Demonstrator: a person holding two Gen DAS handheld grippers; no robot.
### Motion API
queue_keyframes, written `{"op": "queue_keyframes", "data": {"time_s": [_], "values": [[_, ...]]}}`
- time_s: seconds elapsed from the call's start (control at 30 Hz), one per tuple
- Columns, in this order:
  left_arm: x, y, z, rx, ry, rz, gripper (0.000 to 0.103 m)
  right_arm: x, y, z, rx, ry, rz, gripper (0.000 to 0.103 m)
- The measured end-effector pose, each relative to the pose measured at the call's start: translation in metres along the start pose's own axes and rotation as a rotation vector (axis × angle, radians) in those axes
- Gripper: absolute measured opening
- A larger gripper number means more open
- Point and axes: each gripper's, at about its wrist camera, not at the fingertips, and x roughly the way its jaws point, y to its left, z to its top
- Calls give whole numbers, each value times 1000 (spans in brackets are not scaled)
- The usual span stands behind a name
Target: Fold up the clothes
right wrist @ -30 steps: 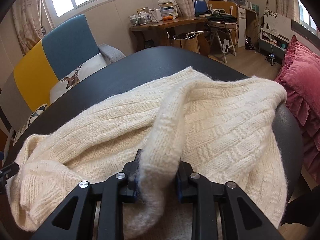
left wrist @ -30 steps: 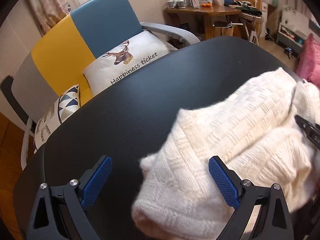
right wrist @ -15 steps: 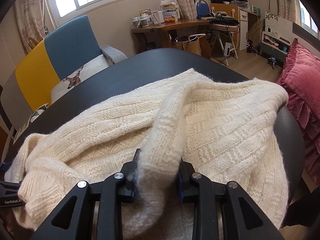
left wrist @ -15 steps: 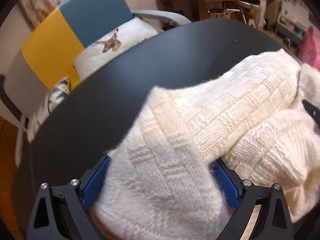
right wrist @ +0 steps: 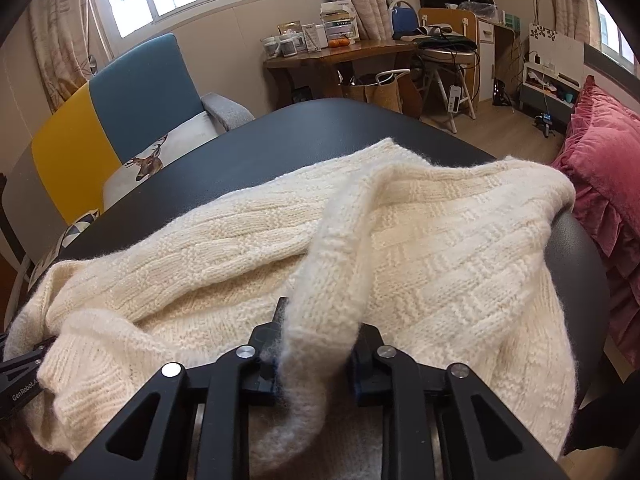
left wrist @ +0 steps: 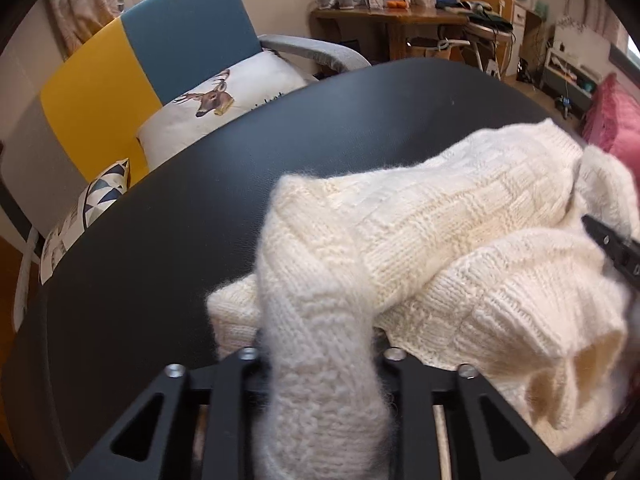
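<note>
A cream knitted sweater (left wrist: pixel 460 240) lies bunched on the black round table (left wrist: pixel 180 248). My left gripper (left wrist: pixel 320 356) is closing its jaws on a raised fold at the sweater's left end, and the knit fills the gap between the pads. In the right wrist view the sweater (right wrist: pixel 440 240) spreads across the table (right wrist: pixel 320 132). My right gripper (right wrist: pixel 316 344) is closing on a rolled ridge of the knit near the front edge. The right gripper's tip (left wrist: pixel 612 244) shows at the right edge of the left wrist view. At the far left of the right wrist view is the left gripper (right wrist: pixel 20 372).
Behind the table stands an armchair with a yellow and blue back (left wrist: pixel 152 64) and a deer cushion (left wrist: pixel 216 100). A cluttered wooden desk (right wrist: pixel 340 52) sits at the back. Pink bedding (right wrist: pixel 600 184) lies close to the table's right edge.
The left gripper went from wide open beside the sweater's end to clamped on a fold of it, dropping slightly. The right gripper kept its hold on the knit ridge.
</note>
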Motion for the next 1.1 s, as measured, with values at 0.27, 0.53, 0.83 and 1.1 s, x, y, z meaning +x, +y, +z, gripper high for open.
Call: {"op": "queue_keyframes", "data": {"time_s": [0.27,0.53,0.83,1.1], "values": [[-19,29,-5,-57,-29,-15,19,-3,14,-4,-7,39,47,10],[-13,68,-33,-112,-11,17,19,5,59,-12,-104,92,64,10],[-13,119,-77,-189,-4,83,20,16,126,-23,-217,137,92,10],[-21,153,-105,-257,-3,100,20,20,165,-31,-283,153,81,10]]}}
